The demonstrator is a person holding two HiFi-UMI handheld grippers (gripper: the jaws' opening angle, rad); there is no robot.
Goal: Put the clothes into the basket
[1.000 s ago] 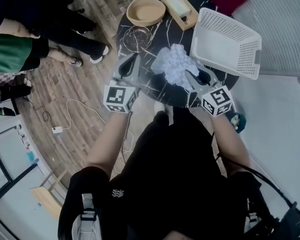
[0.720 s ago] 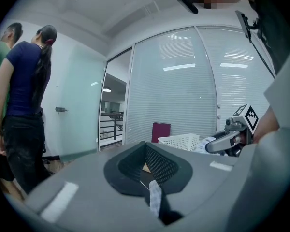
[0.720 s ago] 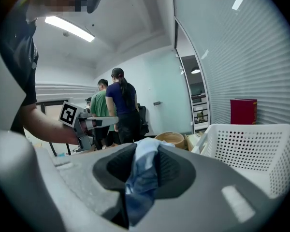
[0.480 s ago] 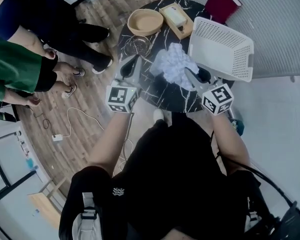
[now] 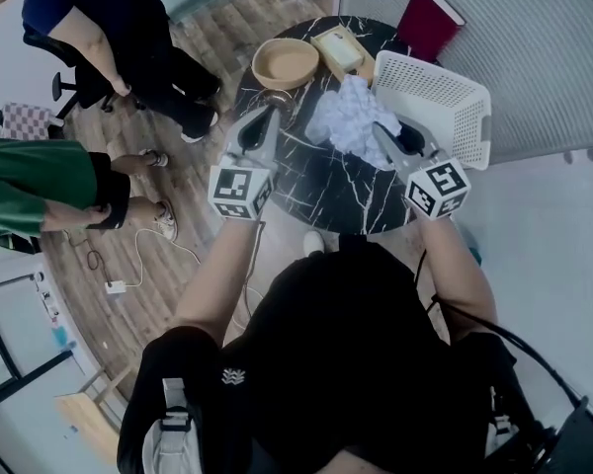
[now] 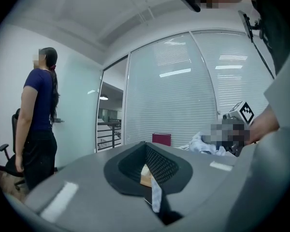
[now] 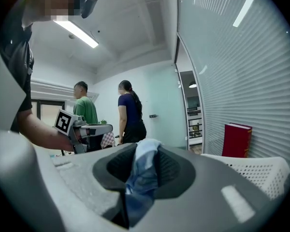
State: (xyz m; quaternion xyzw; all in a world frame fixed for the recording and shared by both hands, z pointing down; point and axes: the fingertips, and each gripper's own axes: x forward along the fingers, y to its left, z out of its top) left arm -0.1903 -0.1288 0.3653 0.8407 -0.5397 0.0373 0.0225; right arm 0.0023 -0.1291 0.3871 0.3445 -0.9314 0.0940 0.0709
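A crumpled pale blue garment (image 5: 348, 117) hangs above the round black marble table (image 5: 326, 191), just left of the white slotted basket (image 5: 445, 97). My right gripper (image 5: 379, 133) is shut on its near edge; in the right gripper view the cloth (image 7: 142, 175) fills the gap between the jaws and the basket's rim (image 7: 251, 170) shows on the right. My left gripper (image 5: 266, 118) is held over the table's left edge, apart from the garment. Its jaws (image 6: 150, 178) stand open by a narrow gap with nothing between them. From there the garment (image 6: 203, 145) shows at the right.
At the table's far side are a wooden bowl (image 5: 287, 62), a wooden tray (image 5: 341, 49) and a glass bowl (image 5: 274, 97) partly hidden by my left gripper. A red book (image 5: 430, 18) leans behind the basket. Two people (image 5: 69, 181) are on the wooden floor to the left, near a cable (image 5: 138, 265).
Both grippers have risen. The garment has come up off the table with the right gripper and moved closer to the basket. The people at the left have shifted.
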